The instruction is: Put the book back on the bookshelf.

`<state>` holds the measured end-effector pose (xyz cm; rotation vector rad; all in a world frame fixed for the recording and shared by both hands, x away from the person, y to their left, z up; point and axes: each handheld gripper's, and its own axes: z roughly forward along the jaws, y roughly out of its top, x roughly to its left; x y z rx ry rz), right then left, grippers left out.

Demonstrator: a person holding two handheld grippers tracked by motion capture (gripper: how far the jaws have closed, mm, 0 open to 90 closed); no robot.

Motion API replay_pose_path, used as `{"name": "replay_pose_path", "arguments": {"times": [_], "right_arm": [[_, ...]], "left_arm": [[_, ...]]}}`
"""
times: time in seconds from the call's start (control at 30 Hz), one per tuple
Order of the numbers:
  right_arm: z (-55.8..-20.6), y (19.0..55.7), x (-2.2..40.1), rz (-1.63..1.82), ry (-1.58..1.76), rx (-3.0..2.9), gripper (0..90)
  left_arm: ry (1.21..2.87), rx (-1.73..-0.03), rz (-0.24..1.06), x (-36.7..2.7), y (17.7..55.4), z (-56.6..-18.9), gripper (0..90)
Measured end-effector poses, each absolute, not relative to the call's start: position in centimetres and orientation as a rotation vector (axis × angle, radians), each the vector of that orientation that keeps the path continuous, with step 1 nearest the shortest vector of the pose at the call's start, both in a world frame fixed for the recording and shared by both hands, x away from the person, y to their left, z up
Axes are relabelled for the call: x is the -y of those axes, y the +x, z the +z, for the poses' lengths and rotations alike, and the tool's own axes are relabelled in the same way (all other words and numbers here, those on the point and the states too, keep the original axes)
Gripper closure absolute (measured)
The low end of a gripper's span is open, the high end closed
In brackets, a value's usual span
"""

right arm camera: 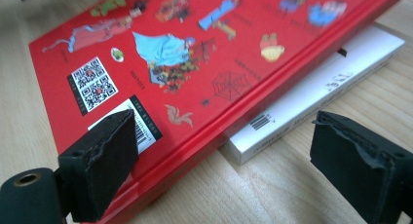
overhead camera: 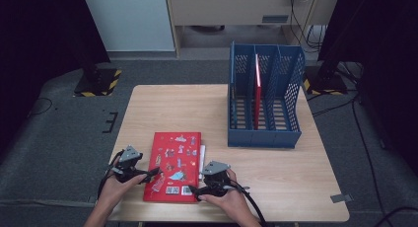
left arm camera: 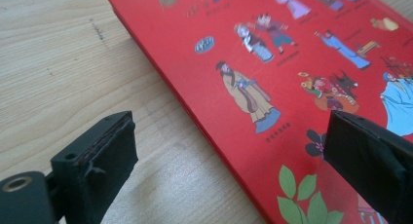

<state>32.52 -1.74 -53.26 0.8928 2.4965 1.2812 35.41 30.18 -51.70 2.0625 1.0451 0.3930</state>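
A red picture book (overhead camera: 172, 163) lies flat near the table's front edge, resting on a thinner white book (overhead camera: 202, 153) that pokes out along its right side. My left gripper (overhead camera: 154, 174) is open at the book's lower left edge; in the left gripper view its jaws (left arm camera: 234, 136) straddle that edge of the red cover (left arm camera: 272, 53), one pad over wood and one over the cover. My right gripper (overhead camera: 193, 190) is open at the lower right corner. There its jaws (right arm camera: 229, 131) span the red book's edge (right arm camera: 185, 53) and the white book (right arm camera: 316, 87).
A blue three-slot file rack (overhead camera: 263, 133) stands at the back right of the wooden table (overhead camera: 276, 168), with a thin red book (overhead camera: 257, 89) upright in its middle slot. Bare wood lies between the rack and the flat books.
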Motion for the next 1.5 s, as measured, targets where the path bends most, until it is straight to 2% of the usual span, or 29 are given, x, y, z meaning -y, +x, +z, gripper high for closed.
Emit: {"name": "replay_pose_path", "arguments": {"times": [0.67,0.9,1.4,1.5], "right_arm": [[-53.5,32.7,1.9,1.308,0.912,-2.506,10.6],[-53.5,32.8,1.9,1.311,0.913,-2.509,10.6],[-53.5,32.8,1.9,1.325,0.91,-2.516,12.1],[-53.5,32.8,1.9,1.32,0.908,-2.517,12.2]], "left_arm": [[2.089,-0.976,0.331,-29.1,36.1,-52.3,1.3],[2.09,-0.951,0.256,-28.7,36.4,-52.7,0.6],[2.052,-0.951,0.194,-29.3,37.0,-53.3,0.0],[2.039,-0.969,0.142,-29.5,37.3,-53.5,0.0]]}}
